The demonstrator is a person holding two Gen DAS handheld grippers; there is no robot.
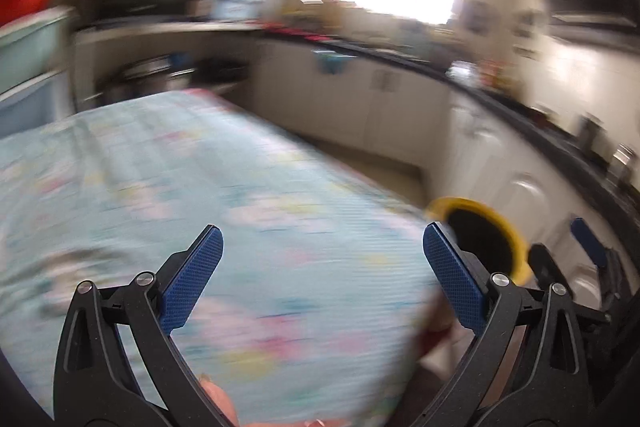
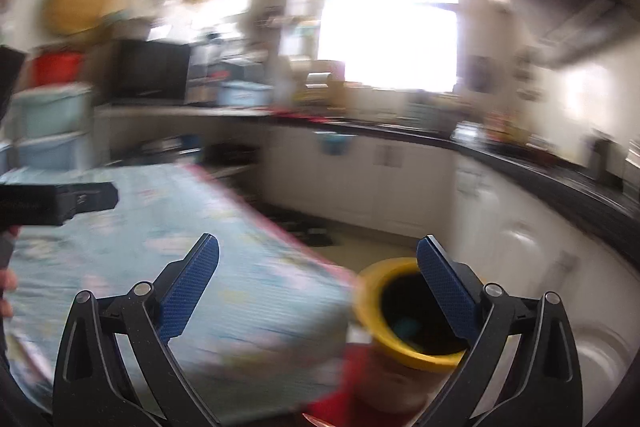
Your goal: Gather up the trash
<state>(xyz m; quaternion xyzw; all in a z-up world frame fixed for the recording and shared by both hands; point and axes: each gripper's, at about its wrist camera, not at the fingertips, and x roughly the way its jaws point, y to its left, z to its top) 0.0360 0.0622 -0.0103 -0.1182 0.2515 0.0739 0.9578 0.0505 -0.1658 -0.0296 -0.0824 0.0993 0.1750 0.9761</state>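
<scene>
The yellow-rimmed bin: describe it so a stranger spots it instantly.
Find the table with the pale blue floral cloth. Just off its near right corner, below table height, stands the bin: a round container with a dark inside, the only thing there with a bright yellow rim.

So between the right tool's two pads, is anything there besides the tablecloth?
In the right wrist view, the right tool is open; between its pads lie the blue floral tablecloth, bare floor, and the yellow-rimmed bin by the right pad. Blur hides details.
</scene>
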